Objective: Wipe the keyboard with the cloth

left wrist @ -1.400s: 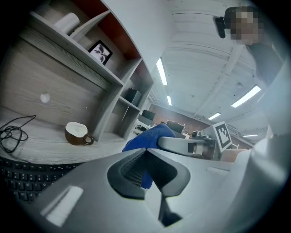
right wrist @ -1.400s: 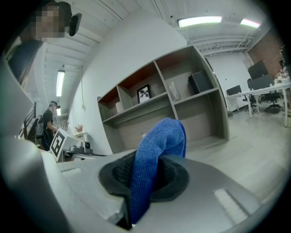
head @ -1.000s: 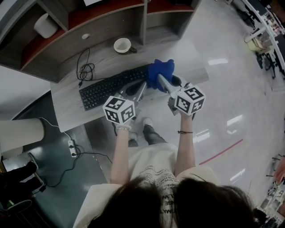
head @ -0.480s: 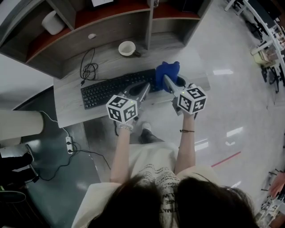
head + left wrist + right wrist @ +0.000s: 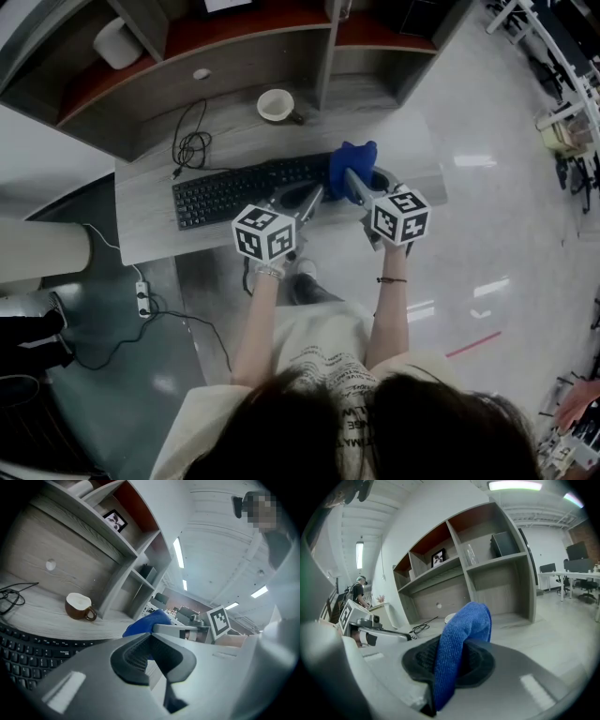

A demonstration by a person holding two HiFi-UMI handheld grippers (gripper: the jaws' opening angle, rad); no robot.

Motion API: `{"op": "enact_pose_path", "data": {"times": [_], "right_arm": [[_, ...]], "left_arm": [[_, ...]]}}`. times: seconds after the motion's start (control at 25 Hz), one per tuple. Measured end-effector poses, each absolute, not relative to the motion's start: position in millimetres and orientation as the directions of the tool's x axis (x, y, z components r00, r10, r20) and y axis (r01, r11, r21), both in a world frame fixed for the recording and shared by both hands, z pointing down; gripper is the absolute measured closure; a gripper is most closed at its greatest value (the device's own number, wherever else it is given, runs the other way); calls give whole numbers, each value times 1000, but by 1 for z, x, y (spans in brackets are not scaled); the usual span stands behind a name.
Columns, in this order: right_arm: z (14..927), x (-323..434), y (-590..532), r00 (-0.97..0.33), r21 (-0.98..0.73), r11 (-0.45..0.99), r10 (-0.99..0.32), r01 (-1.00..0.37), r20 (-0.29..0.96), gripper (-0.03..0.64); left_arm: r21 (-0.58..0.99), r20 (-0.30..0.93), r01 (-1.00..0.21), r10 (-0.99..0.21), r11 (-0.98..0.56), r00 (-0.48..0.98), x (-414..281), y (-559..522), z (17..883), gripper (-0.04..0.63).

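The black keyboard (image 5: 239, 190) lies across the grey desk (image 5: 150, 230). My right gripper (image 5: 353, 180) is shut on a blue cloth (image 5: 352, 161), which hangs over the keyboard's right end. In the right gripper view the cloth (image 5: 461, 639) is pinched between the jaws and rises in a fold above them. My left gripper (image 5: 312, 199) hovers just left of it, over the keyboard's right part, with its jaws closed together and nothing between them. From the left gripper view, the cloth (image 5: 146, 622) shows behind the jaw tips, and the keyboard (image 5: 26, 648) runs along the lower left.
A white cup (image 5: 277, 104) stands on the desk behind the keyboard, and a coiled black cable (image 5: 189, 146) lies at the back left. Shelf compartments (image 5: 234, 56) rise behind the desk. On the floor at the left is a power strip (image 5: 143, 298).
The head camera has shifted a little. Both grippers stay over the keyboard's right end, drawn slightly back toward the desk's front edge, with the cloth still held.
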State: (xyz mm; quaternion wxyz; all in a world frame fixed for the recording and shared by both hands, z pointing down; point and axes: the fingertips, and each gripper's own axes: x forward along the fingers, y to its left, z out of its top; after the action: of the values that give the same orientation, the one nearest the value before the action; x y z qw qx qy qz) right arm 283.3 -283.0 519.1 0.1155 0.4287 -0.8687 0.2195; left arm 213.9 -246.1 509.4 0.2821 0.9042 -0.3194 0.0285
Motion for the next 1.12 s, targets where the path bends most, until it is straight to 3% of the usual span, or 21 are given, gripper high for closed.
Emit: {"op": "enact_pose_path", "data": {"times": [1.12], "right_arm": [[550,213,-288,-641,-331,550,-628,-767,441,558]], "left_arm": [[527,282,-621,-570,-580,772,151,-250,533,591]]}}
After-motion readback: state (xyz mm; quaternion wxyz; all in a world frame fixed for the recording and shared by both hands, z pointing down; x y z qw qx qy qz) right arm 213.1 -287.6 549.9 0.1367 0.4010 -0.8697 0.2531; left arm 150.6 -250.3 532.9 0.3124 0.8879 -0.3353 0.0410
